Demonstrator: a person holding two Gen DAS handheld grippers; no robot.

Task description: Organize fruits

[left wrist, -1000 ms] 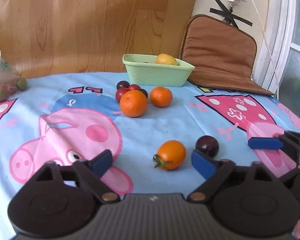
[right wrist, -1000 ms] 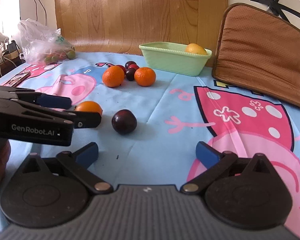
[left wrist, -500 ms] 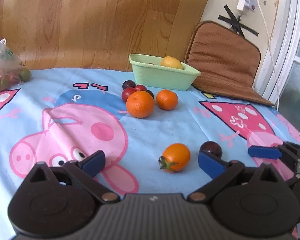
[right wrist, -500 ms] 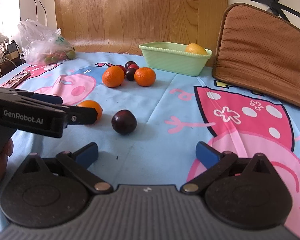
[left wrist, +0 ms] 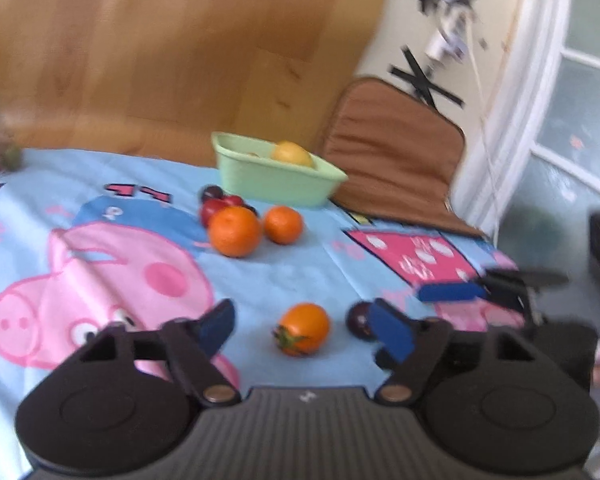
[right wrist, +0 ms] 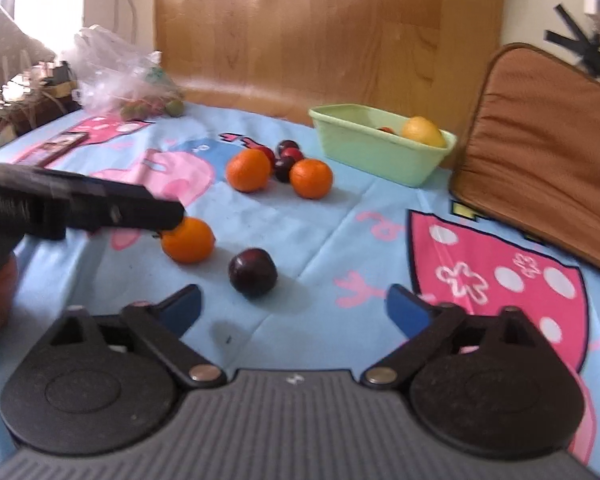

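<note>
I had both tools low over the near part of the cartoon-print tablecloth (right wrist: 300,216), each lined up on its own fruit. The left gripper (left wrist: 306,328) was closing, its blue pads still apart on either side of the orange persimmon (left wrist: 303,329) with the leafy cap, not yet pressing on it. The right gripper (right wrist: 294,310) was also closing but stood wide, with the dark plum (right wrist: 253,272) lying just beyond the gap between its pads and untouched.

The green tub (right wrist: 374,152) sat at the far side of the cloth with a yellow fruit (right wrist: 423,131) already inside. Between it and me lay two oranges (right wrist: 248,170) and a cluster of small plums (right wrist: 286,157).

As I judged it, doing this step well meant sliding the left tool slightly forward so the pads met the persimmon at its widest part, then squeezing gently, since ripe skin bruises and a round fruit can squirt out of a pinch. The right tool needed to advance until the plum sat fully between its pads before closing. Both views were smeared, so I would have steadied first.
</note>
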